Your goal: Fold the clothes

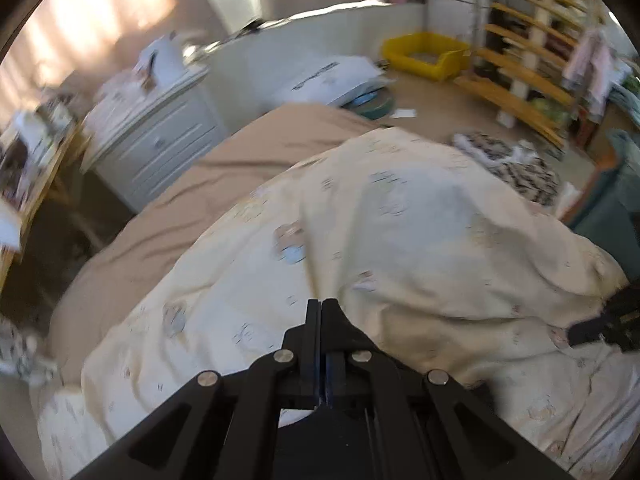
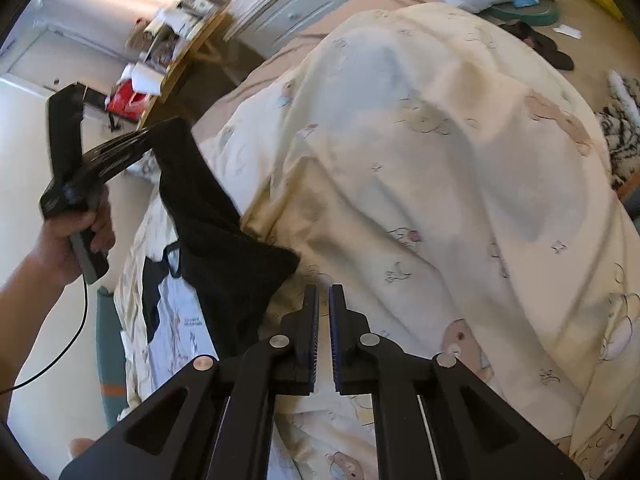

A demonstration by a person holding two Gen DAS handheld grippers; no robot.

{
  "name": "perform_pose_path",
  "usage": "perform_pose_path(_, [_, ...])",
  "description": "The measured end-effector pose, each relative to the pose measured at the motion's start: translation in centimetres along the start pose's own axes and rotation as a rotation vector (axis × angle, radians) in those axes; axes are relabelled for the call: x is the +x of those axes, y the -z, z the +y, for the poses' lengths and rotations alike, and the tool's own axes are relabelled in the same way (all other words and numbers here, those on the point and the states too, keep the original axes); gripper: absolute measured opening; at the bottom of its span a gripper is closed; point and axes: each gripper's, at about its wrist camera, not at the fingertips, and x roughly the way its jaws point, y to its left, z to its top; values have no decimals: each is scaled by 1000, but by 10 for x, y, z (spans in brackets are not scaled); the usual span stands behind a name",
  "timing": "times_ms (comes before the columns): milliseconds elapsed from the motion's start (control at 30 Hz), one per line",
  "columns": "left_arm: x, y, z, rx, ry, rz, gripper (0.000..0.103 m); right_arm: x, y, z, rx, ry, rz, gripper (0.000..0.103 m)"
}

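My left tongs (image 1: 320,308) are clenched, fingers pressed together. From the right wrist view the left tongs (image 2: 160,130) grasp a black garment (image 2: 224,248) at its upper edge; the cloth hangs down from them in a loose drape, lower end reaching just in front of my right tongs. The person's hand (image 2: 76,232) grips the left tool's handle, a thin cable trailing below.

My right tongs (image 2: 324,300) are released: a narrow gap shows between the pads, nothing in it. They hover just above the cream quilt (image 2: 420,168), printed with small bears, which lies heaped over the bed. The tan sheet (image 1: 224,176) shows bare beyond the quilt.

A white and black printed garment (image 2: 176,336) lies flat on the quilt's edge beneath the hanging black one.

Beyond the bed: white dresser (image 1: 156,136), cluttered wooden table (image 2: 188,48), yellow bin (image 1: 428,54) on the floor, wooden rack (image 1: 524,64). The left wrist view is motion-blurred.
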Motion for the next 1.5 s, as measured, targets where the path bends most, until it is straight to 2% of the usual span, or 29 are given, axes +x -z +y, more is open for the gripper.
perform_pose_path(33, [-4, -1, -5, 24, 6, -6, 1, -4, 1, 3, -34, 35, -15, 9])
perform_pose_path(67, [-10, -2, -11, 53, 11, -15, 1, -8, 3, 18, -138, 87, -37, 10])
perform_pose_path(100, [-14, -2, -14, 74, 15, -24, 1, -11, 6, 35, -244, 92, -53, 11])
perform_pose_path(167, [-27, -3, -19, 111, 50, -52, 1, -17, 12, 71, -446, 76, -84, 21])
perform_pose_path(267, [-42, 2, -22, 155, 88, -90, 1, -18, 16, 123, -682, 3, -111, 45])
perform_pose_path(300, [-47, 4, -22, 167, 102, -106, 1, -17, 17, 135, -742, -16, -114, 59])
perform_pose_path(333, [-52, 7, -21, 178, 116, -121, 1, -15, 17, 145, -796, -35, -117, 66])
perform_pose_path(467, [-76, 22, -17, 208, 156, -186, 1, -6, 15, 174, -942, -130, -122, 66])
perform_pose_path(633, [-92, 36, -14, 246, 176, -198, 1, -1, 5, 200, -1002, -173, -124, 66])
perform_pose_path(767, [-100, 40, -13, 256, 184, -203, 1, 12, 9, 228, -1098, -219, -59, 65])
perform_pose_path(933, [-107, 41, -12, 259, 195, -218, 1, 39, 13, 245, -1175, -152, 39, 65])
perform_pose_path(1033, [-110, 43, -8, 251, 191, -227, 1, 58, 19, 241, -1189, -145, 139, 65])
perform_pose_path(1100, [-110, 44, -3, 231, 189, -228, 1, 69, 28, 236, -1193, -180, 239, 65])
perform_pose_path(1167, [-108, 46, 1, 221, 184, -225, 1, 84, 40, 228, -1215, -177, 375, 65])
perform_pose_path(1267, [-109, 49, 7, 207, 168, -228, 1, 101, 57, 198, -1256, -62, 537, 60])
perform_pose_path(1333, [-110, 49, 11, 186, 166, -233, 1, 97, 60, 188, -1215, -75, 530, 56])
perform_pose_path(1500, [-108, 53, 8, 201, 176, -224, 1, 83, 66, 165, -1096, -135, 478, 54])
